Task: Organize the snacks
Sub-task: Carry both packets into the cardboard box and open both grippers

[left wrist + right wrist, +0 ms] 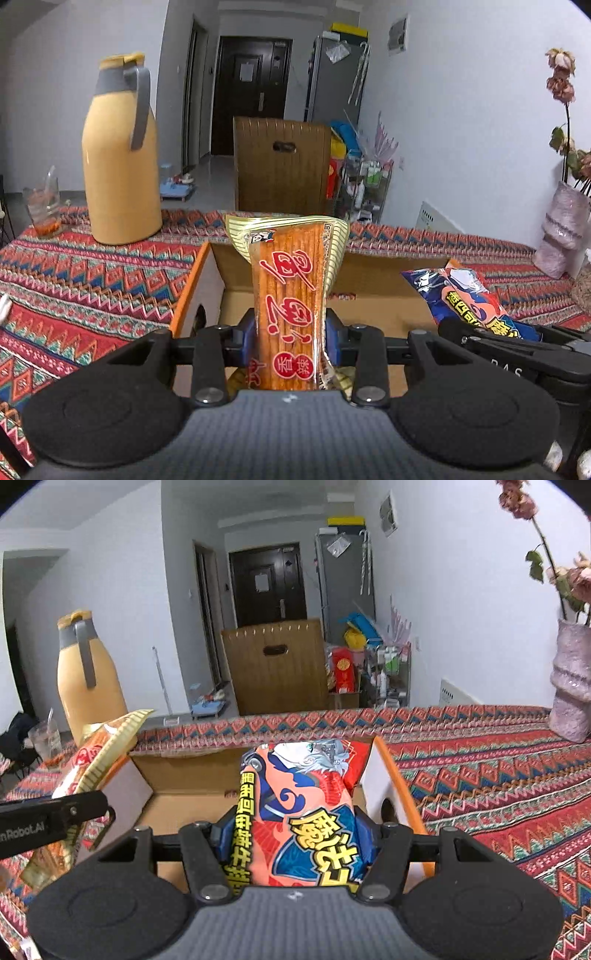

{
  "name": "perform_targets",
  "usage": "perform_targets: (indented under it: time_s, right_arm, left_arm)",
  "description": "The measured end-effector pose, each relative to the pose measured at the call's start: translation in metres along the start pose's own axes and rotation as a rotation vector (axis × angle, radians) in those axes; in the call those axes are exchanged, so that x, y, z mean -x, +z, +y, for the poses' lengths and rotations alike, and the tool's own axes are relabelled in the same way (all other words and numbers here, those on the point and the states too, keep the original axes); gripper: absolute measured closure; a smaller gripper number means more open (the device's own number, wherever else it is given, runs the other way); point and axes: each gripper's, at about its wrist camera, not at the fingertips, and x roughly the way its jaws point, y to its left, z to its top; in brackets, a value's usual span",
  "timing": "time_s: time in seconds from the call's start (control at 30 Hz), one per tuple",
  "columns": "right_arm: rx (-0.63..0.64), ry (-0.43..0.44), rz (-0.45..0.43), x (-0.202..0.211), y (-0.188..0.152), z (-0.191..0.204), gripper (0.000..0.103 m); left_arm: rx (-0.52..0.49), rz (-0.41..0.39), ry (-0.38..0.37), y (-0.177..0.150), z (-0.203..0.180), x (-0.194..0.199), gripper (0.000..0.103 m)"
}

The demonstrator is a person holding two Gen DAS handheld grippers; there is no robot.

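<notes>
A patterned counter (92, 273) carries an open cardboard box (369, 266) just ahead of both grippers; the left gripper (290, 332) pinches an orange snack pack (290, 288), the right gripper (295, 834) a blue-and-red bag (306, 805); released together, the packs could collide or catch the box wall

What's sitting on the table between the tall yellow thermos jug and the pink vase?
The open cardboard box sits between the yellow thermos jug and the pink vase, on the patterned tablecloth, clearest in the right wrist view.
</notes>
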Motion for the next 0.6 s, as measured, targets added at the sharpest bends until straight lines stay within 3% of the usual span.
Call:
perform_targets:
  time_s: [0.13,0.23,0.3,0.37,0.47,0.6]
  right_arm:
    - [-0.006,0.0,0.033,-0.013,-0.004,-0.002,0.043]
    - [-0.014,-0.004,0.05,-0.02,-0.005,-0.003,0.04]
    - [-0.017,-0.014,0.045,-0.019,-0.006,-0.005,0.032]
    - [-0.026,-0.024,0.032,-0.016,-0.006,-0.007,0.01]
    - [-0.039,-0.034,0.017,-0.012,-0.006,-0.01,0.001]
    - [-0.057,-0.027,0.024,-0.008,-0.005,-0.016,0.0]
  left_arm:
    - [0.004,0.034,0.002,-0.005,0.002,-0.011,0.061]
    - [0.024,0.032,-0.001,-0.005,0.006,-0.01,0.04]
    - [0.04,0.008,0.003,-0.004,0.009,-0.003,0.018]
    - [0.054,-0.025,0.009,-0.002,0.012,0.005,0.003]
    - [0.071,-0.05,0.016,0.001,0.014,0.012,0.0]
    - [0.074,-0.057,0.013,0.004,0.014,0.016,0.0]
